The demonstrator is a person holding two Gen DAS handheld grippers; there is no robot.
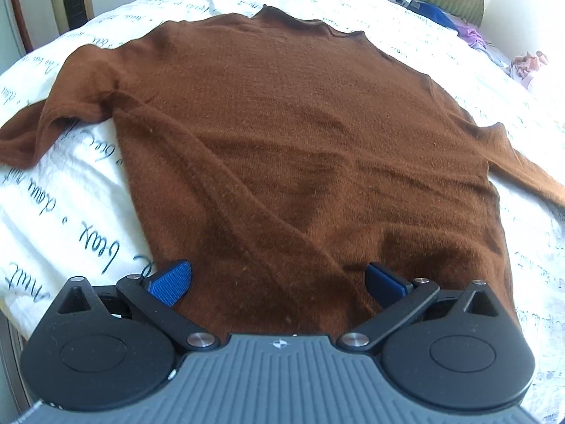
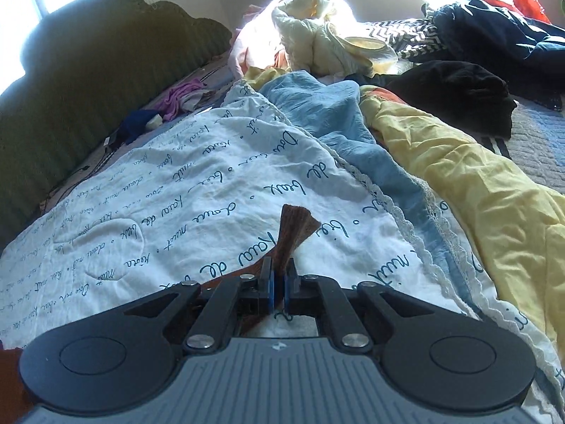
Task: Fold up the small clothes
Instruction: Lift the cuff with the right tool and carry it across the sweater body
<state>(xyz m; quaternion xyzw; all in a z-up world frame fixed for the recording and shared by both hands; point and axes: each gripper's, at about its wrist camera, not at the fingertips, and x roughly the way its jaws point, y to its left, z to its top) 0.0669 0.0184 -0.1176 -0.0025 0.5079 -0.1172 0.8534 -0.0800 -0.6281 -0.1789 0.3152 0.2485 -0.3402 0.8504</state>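
Note:
A brown knit sweater (image 1: 289,134) lies flat on a white sheet with blue script (image 1: 70,226), collar at the far end and both sleeves spread out to the sides. My left gripper (image 1: 279,282) is open over the sweater's near hem, its blue pads wide apart on either side of the fabric. My right gripper (image 2: 279,282) is shut on the ribbed cuff of the sweater's sleeve (image 2: 295,233), which sticks up and forward from between the pads above the same white sheet (image 2: 169,190).
A pile of loose clothes (image 2: 353,49), cream, blue, yellow and black, lies on the bed ahead and to the right of my right gripper. A dark green cushion (image 2: 88,81) runs along the left. Small purple and blue garments (image 1: 459,24) lie near a green pillow at the far right.

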